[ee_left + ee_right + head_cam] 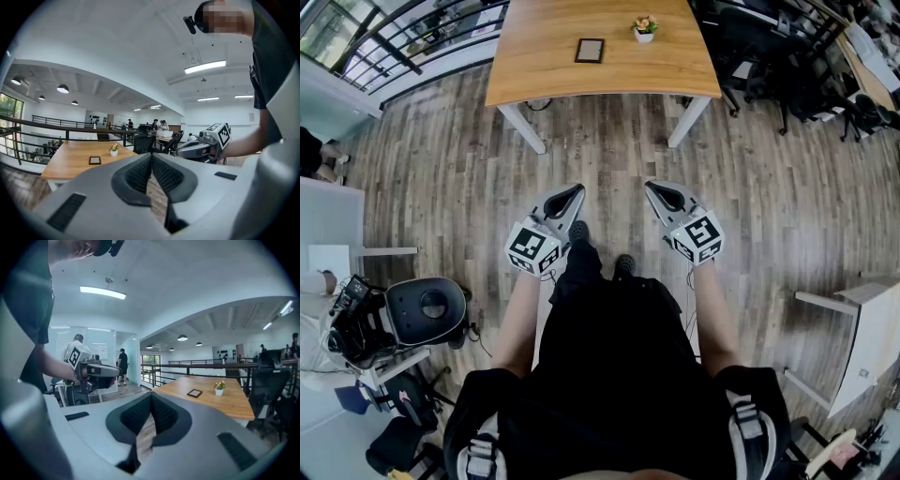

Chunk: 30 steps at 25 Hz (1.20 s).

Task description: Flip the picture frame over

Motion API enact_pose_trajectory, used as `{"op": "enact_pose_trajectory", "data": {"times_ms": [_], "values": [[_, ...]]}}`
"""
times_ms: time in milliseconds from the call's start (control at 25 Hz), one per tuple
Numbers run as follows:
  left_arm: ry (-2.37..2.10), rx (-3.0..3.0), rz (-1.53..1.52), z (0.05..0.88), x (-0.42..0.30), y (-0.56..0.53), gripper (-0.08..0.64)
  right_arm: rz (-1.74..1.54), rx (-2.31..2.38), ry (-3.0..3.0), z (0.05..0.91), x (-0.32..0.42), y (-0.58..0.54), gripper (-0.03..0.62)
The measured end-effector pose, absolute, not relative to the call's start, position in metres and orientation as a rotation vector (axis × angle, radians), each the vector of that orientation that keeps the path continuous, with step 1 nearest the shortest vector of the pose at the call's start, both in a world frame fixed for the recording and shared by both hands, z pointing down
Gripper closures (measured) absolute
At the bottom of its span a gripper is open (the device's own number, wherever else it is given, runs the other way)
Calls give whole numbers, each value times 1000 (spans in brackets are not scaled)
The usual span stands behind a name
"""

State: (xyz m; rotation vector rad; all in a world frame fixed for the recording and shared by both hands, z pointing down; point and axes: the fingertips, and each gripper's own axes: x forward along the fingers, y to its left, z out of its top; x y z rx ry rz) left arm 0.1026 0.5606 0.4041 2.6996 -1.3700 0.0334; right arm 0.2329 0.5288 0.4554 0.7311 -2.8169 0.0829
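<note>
Held left tongs (577,192) closed, pads together, nothing between. Held right tongs (652,187) closed likewise, empty, near left, both over wood floor (441,169). Found picture frame (590,50) lying flat on desk (534,75), well apart from both tongs, untouched. Noted small white pot (644,37) upright on same desk, near frame, not touching. Saw small flowers (644,22) inside pot.

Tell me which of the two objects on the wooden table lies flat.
The picture frame: a dark rectangle lying flat, beside the small potted flower, which stands upright in a white pot.
</note>
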Motion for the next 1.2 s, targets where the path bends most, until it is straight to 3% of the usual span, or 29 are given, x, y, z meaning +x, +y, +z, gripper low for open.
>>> {"op": "enact_pose_trajectory", "data": {"times_ms": [1200], "values": [[-1251, 2701, -37, 401, 42, 460, 534, 189, 852, -2702, 459, 175, 451, 584]]}}
